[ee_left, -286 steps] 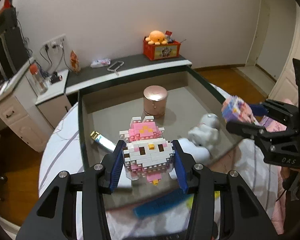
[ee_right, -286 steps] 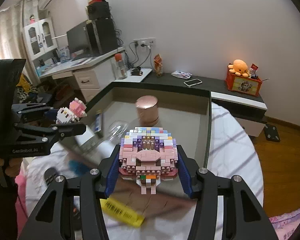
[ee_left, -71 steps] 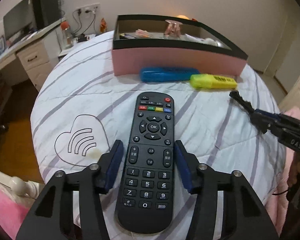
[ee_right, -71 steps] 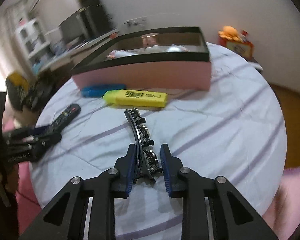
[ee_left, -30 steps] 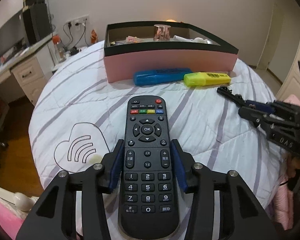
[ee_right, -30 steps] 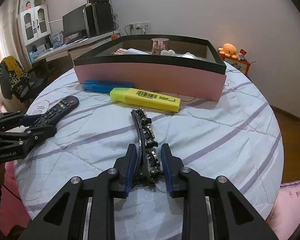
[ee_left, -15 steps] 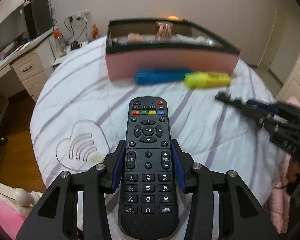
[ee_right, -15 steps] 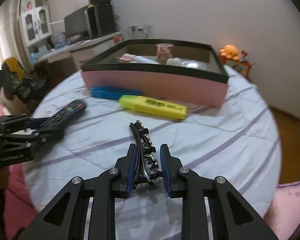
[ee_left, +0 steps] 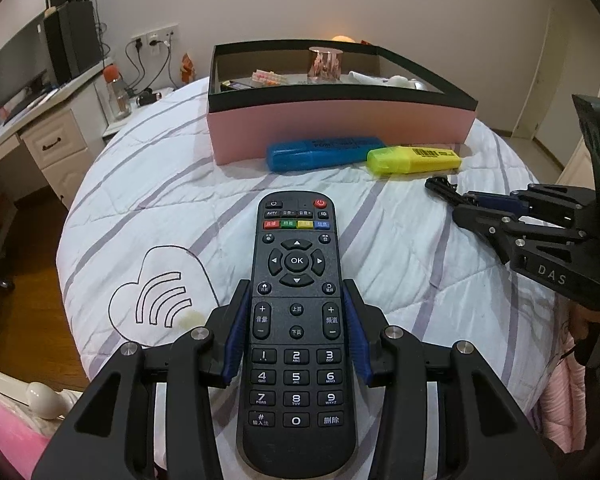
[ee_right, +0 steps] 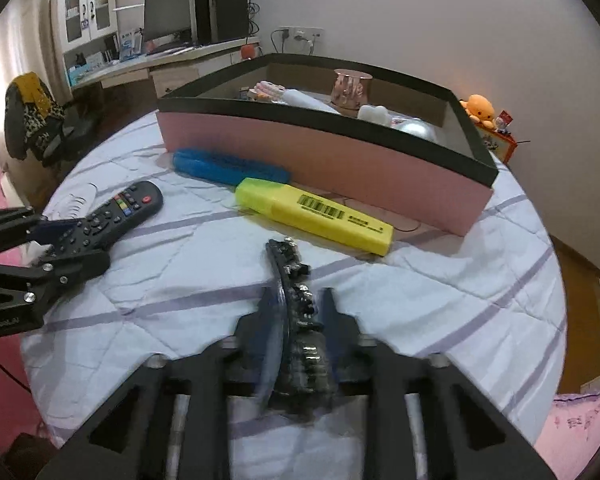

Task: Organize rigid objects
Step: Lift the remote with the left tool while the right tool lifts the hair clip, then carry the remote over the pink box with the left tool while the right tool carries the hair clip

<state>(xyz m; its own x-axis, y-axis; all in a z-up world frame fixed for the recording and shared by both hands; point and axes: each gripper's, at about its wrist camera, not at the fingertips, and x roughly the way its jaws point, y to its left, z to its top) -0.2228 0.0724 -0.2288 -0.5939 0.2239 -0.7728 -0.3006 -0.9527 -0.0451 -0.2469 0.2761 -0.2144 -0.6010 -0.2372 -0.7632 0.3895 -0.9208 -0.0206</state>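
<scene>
1. Lower centre of the left wrist view: the left gripper (ee_left: 296,334) is clamped on a black remote (ee_left: 296,320), its blue pads pressing both long edges.
2. Lower centre of the right wrist view: the right gripper (ee_right: 296,316) is closed on a black hair clip (ee_right: 296,300), blurred, over the striped white bedspread (ee_right: 420,300).
3. Mid-frame, just past the clip: a yellow highlighter (ee_right: 314,216) and a blue highlighter (ee_right: 230,168) lie on the bedspread.
4. Upper centre, behind them: a pink box (ee_right: 320,160) with a black rim, holding small items.
</scene>
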